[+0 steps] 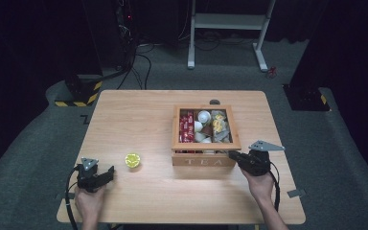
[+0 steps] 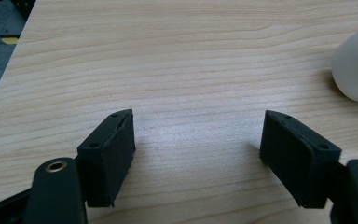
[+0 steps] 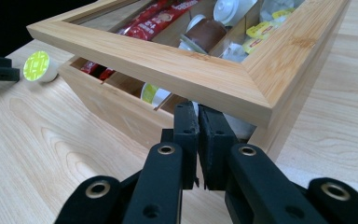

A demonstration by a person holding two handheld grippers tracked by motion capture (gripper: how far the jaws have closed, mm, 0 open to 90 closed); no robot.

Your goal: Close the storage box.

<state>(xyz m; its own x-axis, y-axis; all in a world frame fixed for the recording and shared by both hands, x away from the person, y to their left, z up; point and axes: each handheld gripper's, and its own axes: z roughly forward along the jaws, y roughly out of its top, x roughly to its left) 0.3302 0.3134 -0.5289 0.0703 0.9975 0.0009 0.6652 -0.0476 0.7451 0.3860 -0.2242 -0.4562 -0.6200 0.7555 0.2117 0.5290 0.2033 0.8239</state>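
The left tongs [image 1: 106, 175] rest low on the counter [image 1: 139, 120] at about 8 o'clock, jaws spread wide with nothing but bare wood between them. The small white capsule with the lime-green lid [image 1: 133, 160] sits on the counter just off their tips toward 2 o'clock, apart from them. The right tongs [image 1: 232, 155] are at about 4 o'clock, jaws pressed narrow together, their tips at the near right corner of the wooden tea box [image 1: 204, 160], under the glass-paned lid [image 3: 168, 60], which stands lifted slightly off the box. Inside lie red sachets [image 1: 187, 127] and other capsules.
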